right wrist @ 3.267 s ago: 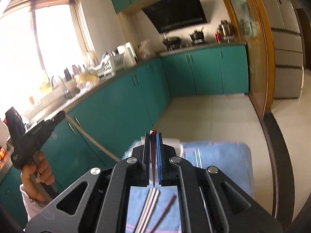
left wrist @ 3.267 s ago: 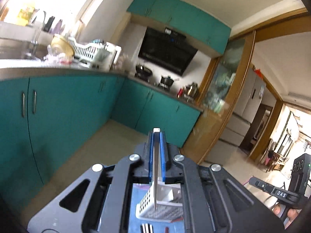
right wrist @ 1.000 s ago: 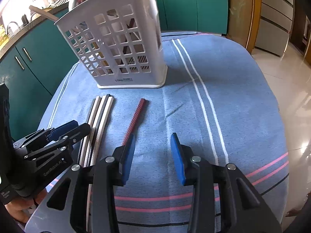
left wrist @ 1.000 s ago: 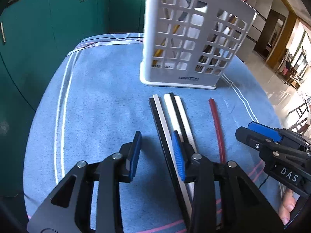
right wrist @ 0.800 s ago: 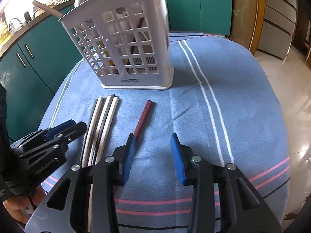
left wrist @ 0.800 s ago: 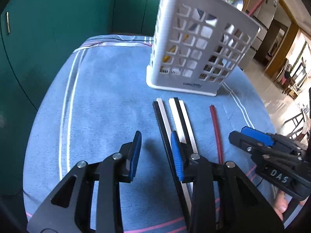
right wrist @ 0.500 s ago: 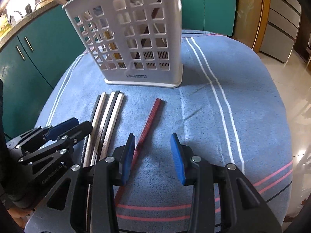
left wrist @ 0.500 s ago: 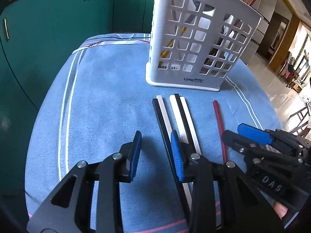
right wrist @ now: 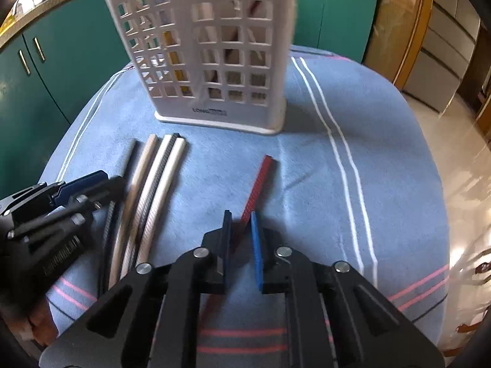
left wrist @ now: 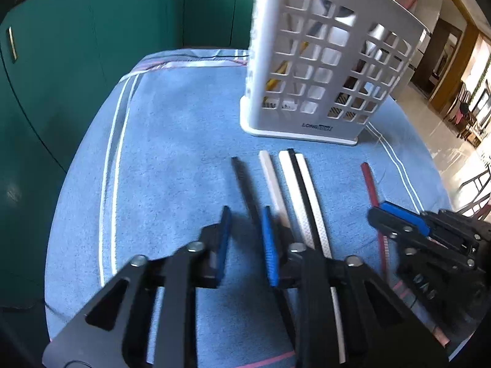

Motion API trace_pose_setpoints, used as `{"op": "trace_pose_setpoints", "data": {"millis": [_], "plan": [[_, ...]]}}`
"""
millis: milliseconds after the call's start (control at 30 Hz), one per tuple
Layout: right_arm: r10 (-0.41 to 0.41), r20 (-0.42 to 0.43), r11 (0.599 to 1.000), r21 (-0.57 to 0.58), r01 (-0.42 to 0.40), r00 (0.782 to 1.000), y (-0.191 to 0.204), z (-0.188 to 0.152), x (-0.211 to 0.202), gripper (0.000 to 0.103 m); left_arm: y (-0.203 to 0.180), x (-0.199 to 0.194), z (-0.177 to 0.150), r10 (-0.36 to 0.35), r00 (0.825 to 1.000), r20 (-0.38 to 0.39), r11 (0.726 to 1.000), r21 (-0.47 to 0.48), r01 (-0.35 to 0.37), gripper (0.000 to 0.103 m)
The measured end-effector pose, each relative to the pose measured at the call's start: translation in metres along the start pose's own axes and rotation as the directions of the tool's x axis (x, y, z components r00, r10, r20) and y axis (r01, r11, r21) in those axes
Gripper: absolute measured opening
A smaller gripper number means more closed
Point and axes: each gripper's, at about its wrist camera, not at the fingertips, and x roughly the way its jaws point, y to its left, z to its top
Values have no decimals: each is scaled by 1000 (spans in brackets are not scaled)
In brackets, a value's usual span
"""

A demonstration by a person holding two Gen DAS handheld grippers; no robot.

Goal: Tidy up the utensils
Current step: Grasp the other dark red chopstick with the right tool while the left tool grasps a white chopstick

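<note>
A white slotted utensil basket (left wrist: 331,70) (right wrist: 211,52) stands upright on a blue cloth and holds several utensils. In front of it lie several black and white chopsticks (left wrist: 294,184) (right wrist: 153,181) side by side, and a red chopstick (left wrist: 369,184) (right wrist: 259,181) apart on the right. My left gripper (left wrist: 247,211) is open and low over the cloth, with the leftmost black chopstick (left wrist: 245,184) running between its jaws. My right gripper (right wrist: 239,214) is open, its jaws on either side of the red chopstick's near part.
The blue cloth (left wrist: 172,141) (right wrist: 353,184) with white and pink stripes covers a small round table. Teal kitchen cabinets (left wrist: 76,46) (right wrist: 46,70) stand behind and to the left. A tiled floor (right wrist: 460,141) lies to the right.
Both grippers have moved forward and down toward the chopsticks. The left jaws now straddle the black chopstick, which has shifted left from the others. The right jaws have narrowed around the red chopstick.
</note>
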Motion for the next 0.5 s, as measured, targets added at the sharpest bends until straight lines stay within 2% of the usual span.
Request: {"op": "trace_pose_setpoints", "data": {"millis": [133,167,200,267,500], "plan": [[43,-29,998,53,-42,999,-23,-5,-10,8,10,-3,-1,-24,1000,-11,1000,-21,23,19],[58,-29,996,63,-56,998,-26,-6,-11,11,12,-2,1,-31,999,-15,999,-25,31,22],[66,-25,995,78,-64,998,-31,-4,-13,22,12,-1,3,-36,999,-16,999,-28,36,25],[49,-9,995,82,-49,999,-36,-1,-16,32,13,3,9,-36,999,-22,999,-28,35,26],[-3,-35,999,37,4,999,-29,16,-2,32,12,20,32,-34,999,-39,999,-32,32,32]]}}
